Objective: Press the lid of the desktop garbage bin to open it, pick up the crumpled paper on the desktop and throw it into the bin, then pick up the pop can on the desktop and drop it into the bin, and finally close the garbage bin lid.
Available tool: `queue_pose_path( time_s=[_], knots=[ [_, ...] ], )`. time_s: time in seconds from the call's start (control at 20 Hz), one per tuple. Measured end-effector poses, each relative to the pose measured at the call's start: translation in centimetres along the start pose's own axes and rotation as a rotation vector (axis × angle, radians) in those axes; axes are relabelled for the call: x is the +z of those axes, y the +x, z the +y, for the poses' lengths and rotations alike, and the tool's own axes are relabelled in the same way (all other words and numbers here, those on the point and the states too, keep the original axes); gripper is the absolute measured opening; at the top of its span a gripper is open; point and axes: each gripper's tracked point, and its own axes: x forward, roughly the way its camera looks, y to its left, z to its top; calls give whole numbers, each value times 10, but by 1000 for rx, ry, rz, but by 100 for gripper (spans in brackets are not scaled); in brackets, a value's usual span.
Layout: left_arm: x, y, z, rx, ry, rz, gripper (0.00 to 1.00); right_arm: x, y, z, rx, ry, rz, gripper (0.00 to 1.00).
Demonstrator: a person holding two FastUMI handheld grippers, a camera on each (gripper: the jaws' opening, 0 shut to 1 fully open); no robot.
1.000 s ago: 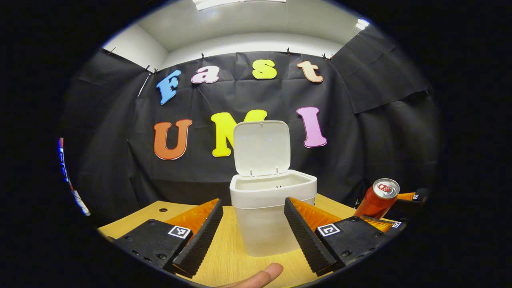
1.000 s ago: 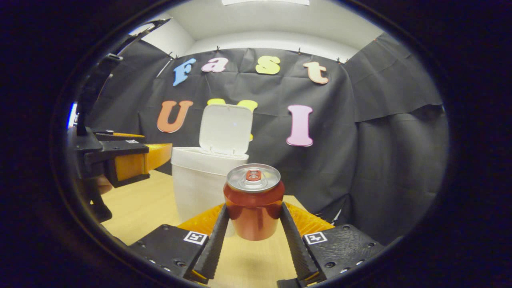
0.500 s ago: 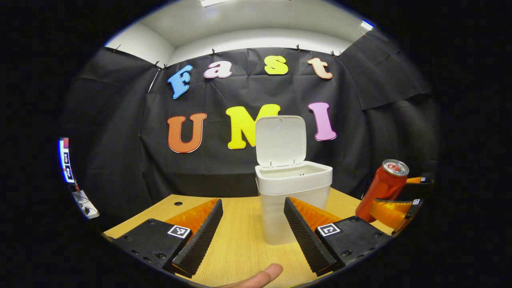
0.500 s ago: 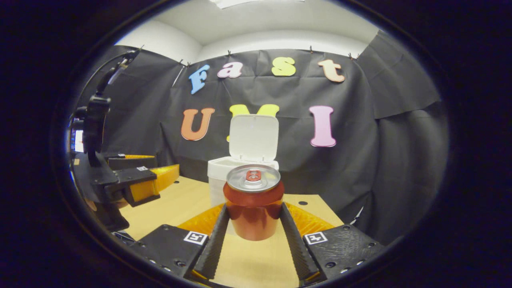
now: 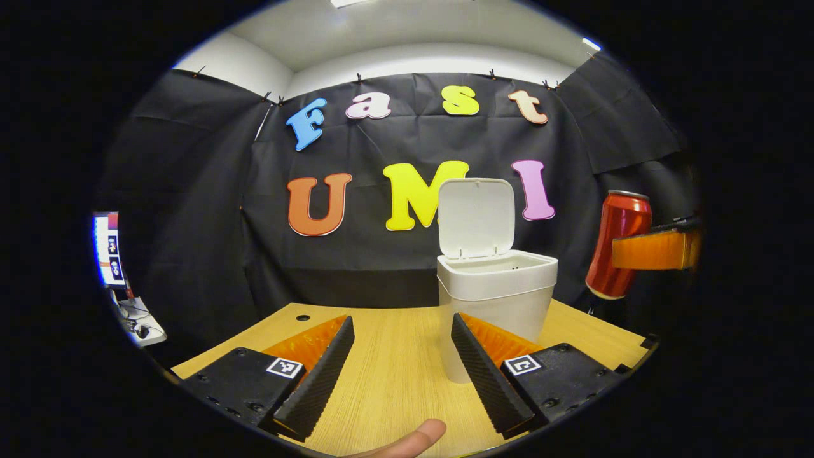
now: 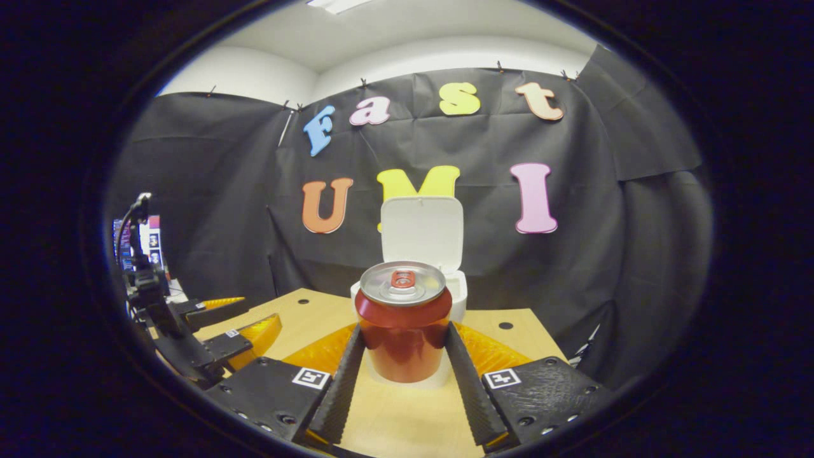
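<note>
My right gripper (image 6: 402, 375) is clamped on the pop can (image 6: 403, 321), both fingers pressing its sides, held upright above the table (image 6: 407, 420). The can hides most of the bin (image 6: 459, 294) behind it; its lid (image 6: 422, 232) stands raised. In the left gripper view, my left gripper (image 5: 399, 362) is spread apart, holding nothing, and the bin's inside is hidden by its rim.

Red pop can (image 6: 403, 331), white bin (image 5: 496, 299), light wood-grain table (image 5: 388, 375)
</note>
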Motion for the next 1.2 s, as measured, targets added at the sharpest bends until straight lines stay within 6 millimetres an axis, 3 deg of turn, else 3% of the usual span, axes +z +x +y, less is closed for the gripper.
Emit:
queue_pose_path(
  time_s=[0.2, 0.4, 0.65, 0.85, 1.05, 1.2],
  knots=[
    [-8, 1, -2, -14, 1, 9, 99, 34, 29, 3, -18, -55, -16, 73],
    [-12, 1, 9, -1, 8, 4, 99, 69, 59, 19, 12, -63, -42, 73],
    [-26, 5, 33, 23, -61, 23, 99, 91, 101, 30, -37, -98, -16, 74],
    [-35, 7, 67, 127, -75, 15, 99, 92, 146, 27, -98, -56, 13, 75],
    [-49, 13, 60, 89, -97, 35, 98, 82, 195, 20, -151, -32, 48, 75],
    [-56, 14, 60, 87, -96, 59, 98, 67, 228, 0, -205, -2, 96, 75]
  ],
)
